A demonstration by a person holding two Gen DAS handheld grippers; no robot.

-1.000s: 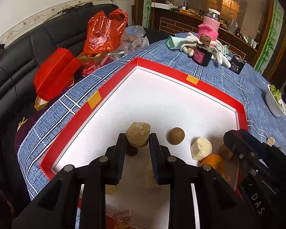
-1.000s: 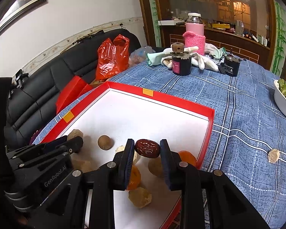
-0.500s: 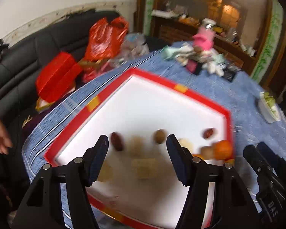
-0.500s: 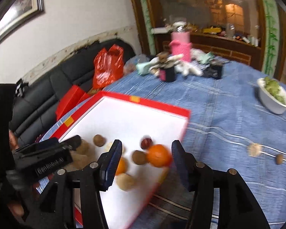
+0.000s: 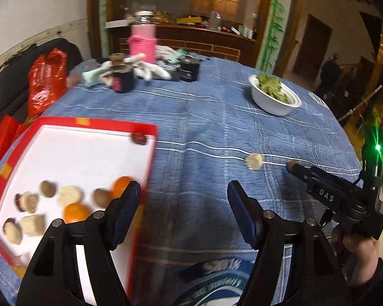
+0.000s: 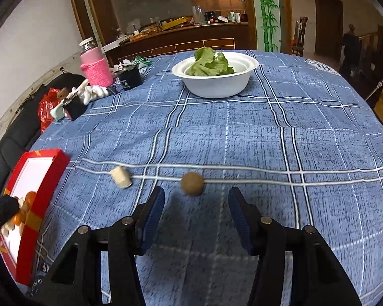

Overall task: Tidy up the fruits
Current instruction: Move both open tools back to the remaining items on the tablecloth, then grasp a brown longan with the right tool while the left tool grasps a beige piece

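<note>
Both grippers, left gripper (image 5: 183, 204) and right gripper (image 6: 194, 204), are held spread, empty. Brown round fruit (image 6: 192, 183) lies ahead of the right; pale chunk (image 6: 120, 176) beside it; white bowl (image 6: 214, 76) well beyond.

Left wrist view: above table, facing red tray (image 5: 150, 153) edge and blue tablecloth (image 5: 217, 117). Right wrist view: lower, nearer cloth, facing white bowl (image 6: 215, 86). Shared: bowl, pink bottle (image 6: 95, 67), tray, two loose fruits.
</note>
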